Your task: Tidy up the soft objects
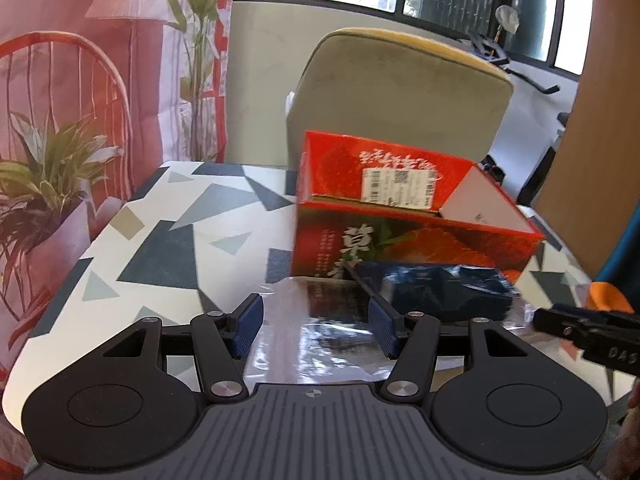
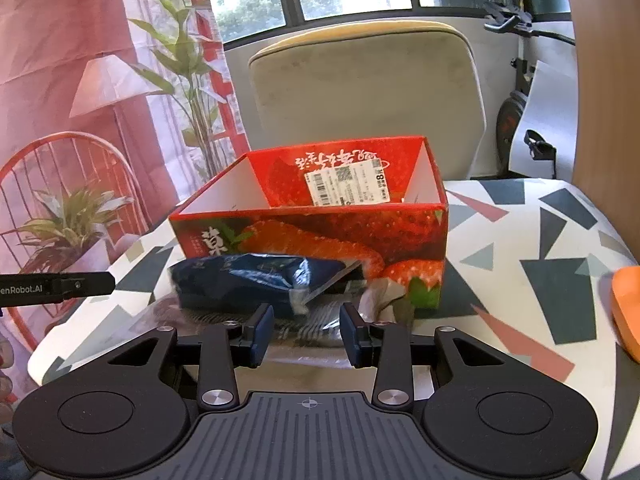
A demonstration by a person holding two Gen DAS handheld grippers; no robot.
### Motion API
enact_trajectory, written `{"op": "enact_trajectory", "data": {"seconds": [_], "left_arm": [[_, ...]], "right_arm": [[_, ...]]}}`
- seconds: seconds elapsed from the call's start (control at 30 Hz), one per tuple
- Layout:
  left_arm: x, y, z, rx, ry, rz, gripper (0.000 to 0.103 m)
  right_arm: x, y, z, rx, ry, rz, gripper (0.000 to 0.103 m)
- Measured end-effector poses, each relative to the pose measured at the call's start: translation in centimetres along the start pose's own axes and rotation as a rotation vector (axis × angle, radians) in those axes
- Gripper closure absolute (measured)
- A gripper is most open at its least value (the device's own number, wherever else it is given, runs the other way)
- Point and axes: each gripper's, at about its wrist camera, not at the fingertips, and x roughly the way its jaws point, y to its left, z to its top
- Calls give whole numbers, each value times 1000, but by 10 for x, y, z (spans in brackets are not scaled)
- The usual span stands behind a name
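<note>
Showing only rightward, an orange object [image 2: 628,308]; both hand-held grippers [image 1: 316,326] [image 2: 306,334] gape, empty.

**Tool body: appearance as observed**

Left tongs [image 1: 316,326]: matte black linkage arms with triangular cut-outs, silver round pivot screws, and blue ribbed pads [image 1: 251,322] on the fingers. The base is a grey ribbed plate with a small crosshair mark, flanked by two round black housings. Right tongs [image 2: 307,334]: the same build, with darker blue pads [image 2: 262,334]. White lettering reading "enRobot.AI" shows on the side of the left tongs in the right wrist view.
</note>
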Motion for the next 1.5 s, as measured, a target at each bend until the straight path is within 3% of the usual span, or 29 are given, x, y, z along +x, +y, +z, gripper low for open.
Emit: {"op": "enact_trajectory", "data": {"seconds": [0.23, 0.37, 0.5, 0.67, 1.03, 1.17, 1.5], "left_arm": [[30, 41, 3, -81, 94, 43, 41], [46, 61, 5, -153, 137, -14, 41], [58, 61, 6, -153, 166, -6, 41], [71, 58, -3, -215, 218, -90, 41], [82, 51, -12, -286, 227, -151, 36], [82, 48, -14, -286, 216, -167, 45], [80, 41, -9, -241, 230, -164, 47]], "right_arm": [[25, -21, 0, 18, 32, -38, 65], [39, -33, -2, 74, 55, -14, 62], [50, -33, -1, 91, 73, -1, 62], [57, -33, -4, 113, 91, 12, 58], [65, -40, -7, 173, 107, 23, 54], [67, -42, -7, 187, 110, 28, 53], [79, -41, -6, 206, 141, 42, 54]]}}
